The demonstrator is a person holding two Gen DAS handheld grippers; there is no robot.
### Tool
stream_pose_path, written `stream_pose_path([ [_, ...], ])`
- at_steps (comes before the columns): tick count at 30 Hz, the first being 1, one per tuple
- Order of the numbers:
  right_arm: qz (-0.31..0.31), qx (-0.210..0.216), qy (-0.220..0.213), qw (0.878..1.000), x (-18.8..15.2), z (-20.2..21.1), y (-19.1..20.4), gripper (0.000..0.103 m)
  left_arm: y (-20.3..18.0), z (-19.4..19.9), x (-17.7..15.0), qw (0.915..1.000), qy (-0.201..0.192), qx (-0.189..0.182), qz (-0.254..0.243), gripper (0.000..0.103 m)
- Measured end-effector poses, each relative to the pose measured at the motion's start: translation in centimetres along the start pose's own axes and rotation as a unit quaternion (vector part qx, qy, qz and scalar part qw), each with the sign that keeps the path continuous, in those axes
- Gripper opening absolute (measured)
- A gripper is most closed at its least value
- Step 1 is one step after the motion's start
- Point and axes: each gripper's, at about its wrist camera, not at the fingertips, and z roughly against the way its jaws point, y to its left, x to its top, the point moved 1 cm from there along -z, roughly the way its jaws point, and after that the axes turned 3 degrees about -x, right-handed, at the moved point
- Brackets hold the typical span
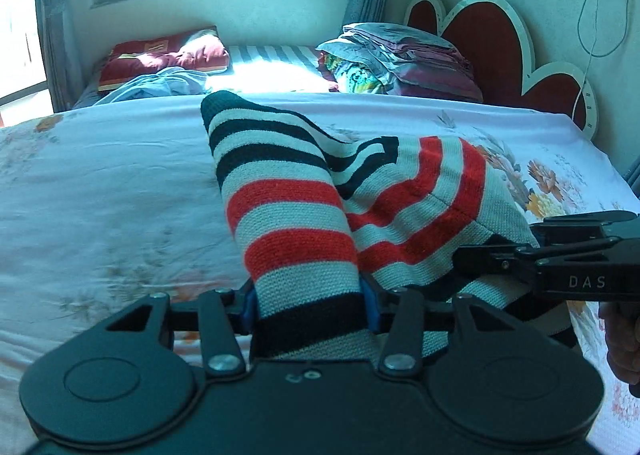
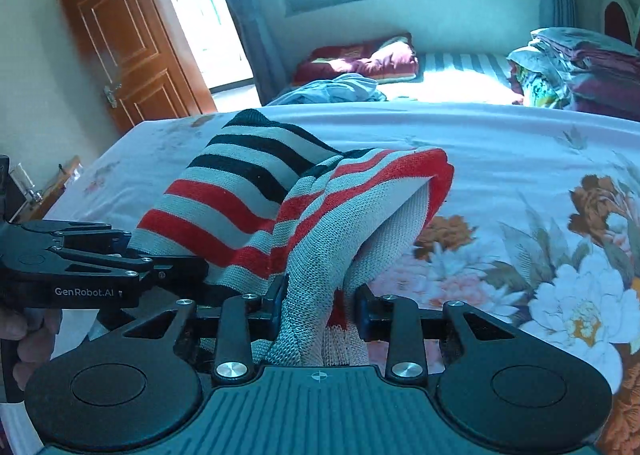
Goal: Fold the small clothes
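Observation:
A small knit sweater (image 1: 288, 195) with red, black and pale grey stripes hangs over the floral bedsheet (image 1: 100, 183), lifted at its near edge. My left gripper (image 1: 310, 305) is shut on one near part of it, a striped tube of cloth between the blue pads. My right gripper (image 2: 322, 309) is shut on another near part of the sweater (image 2: 248, 195), bunched between its fingers. The right gripper shows at the right of the left wrist view (image 1: 456, 259). The left gripper shows at the left of the right wrist view (image 2: 200, 267). The far sleeve end rests on the sheet.
A stack of folded bedding (image 1: 400, 55) lies at the bed's far right by a red headboard (image 1: 488, 39). A red pillow (image 1: 168, 55) and blue cloth (image 1: 160, 83) lie far left. A wooden door (image 2: 128, 47) stands open at left.

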Motion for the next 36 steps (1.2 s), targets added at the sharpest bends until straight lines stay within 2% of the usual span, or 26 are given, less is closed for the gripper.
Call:
stream_pose_path([
  [8,0.003,0.036,0.019,0.999,-0.3,-7.0,9.7,0.034,10.6,3.5,-2.8,0.9991,0.013,0.027,0.031,0.046],
  [11,-0.004,0.038,0.034,0.999,-1.0,-9.9,11.9,0.034,14.3,3.1,-4.1,0.9984,0.028,0.020,0.044,0.047],
  [13,-0.013,0.024,0.049,0.998,-2.0,-11.4,12.6,0.034,16.0,2.2,-4.9,0.9979,0.041,0.004,0.049,0.048],
  [15,-0.024,-0.009,0.059,0.998,-3.2,-12.5,12.5,0.034,17.8,1.4,-5.9,0.9962,0.042,-0.028,0.071,0.058],
  [16,-0.048,-0.011,0.055,0.997,-3.8,-12.6,12.0,0.035,18.4,1.1,-6.1,0.9950,0.038,-0.042,0.082,0.061],
  [17,-0.068,-0.012,0.050,0.996,-4.1,-12.4,11.6,0.035,18.9,0.9,-6.2,0.9950,0.036,-0.046,0.081,0.069],
  [18,-0.071,-0.016,0.047,0.996,-4.2,-12.3,11.6,0.035,19.1,0.9,-6.4,0.9957,0.033,-0.045,0.074,0.076],
  [20,-0.065,-0.029,0.046,0.996,-4.0,-12.2,12.0,0.036,19.3,0.9,-6.3,0.9966,0.034,-0.044,0.060,0.081],
  [21,-0.066,-0.031,0.048,0.996,-3.9,-12.1,12.1,0.038,19.5,1.1,-6.1,0.9971,0.036,-0.042,0.052,0.087],
  [23,-0.075,-0.039,0.050,0.995,-3.4,-11.5,12.0,0.047,19.6,2.3,-5.6,0.9989,0.026,-0.021,0.033,0.093],
  [25,-0.054,-0.072,0.015,0.996,-2.7,-9.5,12.4,0.049,20.1,4.4,-5.3,0.9998,-0.007,0.007,0.018,0.089],
  [26,-0.035,-0.089,-0.007,0.995,-2.2,-8.6,12.7,0.049,20.3,5.3,-4.9,0.9994,-0.027,0.018,0.011,0.080],
  [27,-0.017,-0.097,-0.022,0.995,-1.7,-7.9,13.2,0.049,20.3,5.7,-4.3,0.9992,-0.038,0.010,0.005,0.063],
  [29,0.009,-0.096,-0.030,0.995,-0.3,-8.4,13.9,0.049,20.1,5.0,-3.0,0.9994,-0.034,-0.005,-0.006,0.050],
  [30,0.022,-0.095,-0.028,0.995,0.3,-9.1,14.3,0.049,19.8,4.2,-2.4,0.9996,-0.025,-0.002,-0.014,0.050],
  [32,0.064,-0.106,-0.017,0.992,1.1,-11.0,15.2,0.037,19.2,2.2,-1.8,0.9996,-0.004,-0.006,-0.027,0.048],
  [33,0.079,-0.111,-0.002,0.991,1.2,-12.1,15.5,0.034,18.8,1.3,-1.8,0.9994,0.004,-0.007,-0.032,0.044],
  [36,0.113,-0.141,0.034,0.983,0.3,-14.4,15.3,0.031,17.7,-0.7,-2.5,0.9976,0.020,-0.008,-0.065,0.046],
])
